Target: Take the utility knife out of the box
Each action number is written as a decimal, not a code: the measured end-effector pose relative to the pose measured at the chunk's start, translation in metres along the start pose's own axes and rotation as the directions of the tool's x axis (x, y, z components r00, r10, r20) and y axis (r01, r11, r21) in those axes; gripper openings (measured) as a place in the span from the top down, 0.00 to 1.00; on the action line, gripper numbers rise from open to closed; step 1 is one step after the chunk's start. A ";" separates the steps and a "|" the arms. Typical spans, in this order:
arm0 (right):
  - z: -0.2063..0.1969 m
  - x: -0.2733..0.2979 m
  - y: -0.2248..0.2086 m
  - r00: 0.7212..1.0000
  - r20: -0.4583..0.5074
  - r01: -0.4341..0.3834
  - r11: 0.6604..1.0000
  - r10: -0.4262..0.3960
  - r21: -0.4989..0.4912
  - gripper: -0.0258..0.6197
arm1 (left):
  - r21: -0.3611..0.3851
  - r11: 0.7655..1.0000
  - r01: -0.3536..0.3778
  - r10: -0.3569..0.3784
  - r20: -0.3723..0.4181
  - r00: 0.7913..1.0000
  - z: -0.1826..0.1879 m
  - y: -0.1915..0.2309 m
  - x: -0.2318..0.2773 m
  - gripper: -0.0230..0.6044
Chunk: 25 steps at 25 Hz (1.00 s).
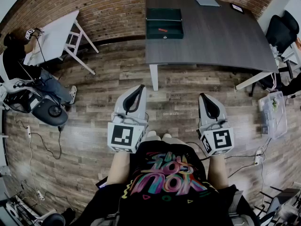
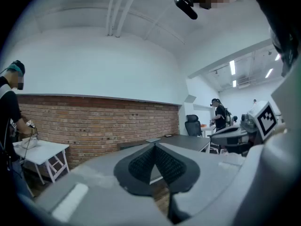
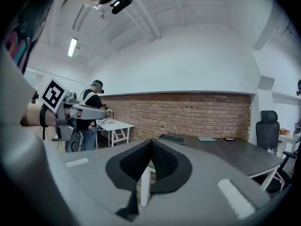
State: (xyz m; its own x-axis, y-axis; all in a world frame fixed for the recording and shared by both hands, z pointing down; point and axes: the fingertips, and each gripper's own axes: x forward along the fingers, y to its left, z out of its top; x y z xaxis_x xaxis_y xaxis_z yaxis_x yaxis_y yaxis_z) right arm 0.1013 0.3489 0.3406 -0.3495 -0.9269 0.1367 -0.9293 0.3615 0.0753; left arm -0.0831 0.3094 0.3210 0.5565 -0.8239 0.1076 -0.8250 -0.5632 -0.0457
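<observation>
I'm holding the left gripper (image 1: 140,88) and right gripper (image 1: 203,97) closed, empty, well short of the knife (image 1: 162,30) lying in the box (image 1: 176,34).

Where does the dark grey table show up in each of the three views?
Head view: the dark table fills the top centre and right, against the brick wall.
Left gripper view: a thin dark slab just right of centre, under the wall.
Right gripper view: it spreads from the centre to the right edge.
Shared landmark: the brick wall behind the table, in all three.
</observation>
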 end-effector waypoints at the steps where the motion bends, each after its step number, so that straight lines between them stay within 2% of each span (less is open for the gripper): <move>1: -0.001 -0.004 -0.002 1.000 -0.002 0.007 1.000 -0.007 -0.005 0.96 | 0.003 1.000 -0.002 0.002 0.000 1.000 0.000 -0.003 -0.002 0.96; 8: -0.009 -0.019 -0.009 1.000 -0.001 0.005 1.000 -0.005 0.009 0.96 | 0.008 0.999 -0.039 0.039 0.004 0.999 -0.002 -0.015 -0.012 0.96; 15: -0.017 -0.021 -0.014 1.000 -0.011 0.002 0.999 -0.002 0.041 0.96 | 0.010 0.997 -0.073 0.073 -0.003 0.997 -0.007 -0.008 -0.013 0.96; 22: -0.027 0.012 -0.027 0.999 -0.038 -0.007 0.999 0.009 0.054 0.96 | -0.003 0.996 -0.089 0.089 -0.013 0.996 -0.015 0.014 0.018 0.96; 25: -0.028 0.036 -0.034 0.999 -0.046 -0.006 0.999 0.008 0.049 0.96 | 0.004 0.997 -0.075 0.075 -0.008 0.997 -0.015 0.029 0.042 0.96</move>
State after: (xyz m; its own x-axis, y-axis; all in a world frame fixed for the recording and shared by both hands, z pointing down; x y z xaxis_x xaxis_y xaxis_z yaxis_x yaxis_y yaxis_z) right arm 0.1230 0.3058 0.3702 -0.3509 -0.9185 0.1821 -0.9321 0.3613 0.0263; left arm -0.0851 0.2598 0.3394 0.4926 -0.8631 0.1114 -0.8638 -0.5005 -0.0578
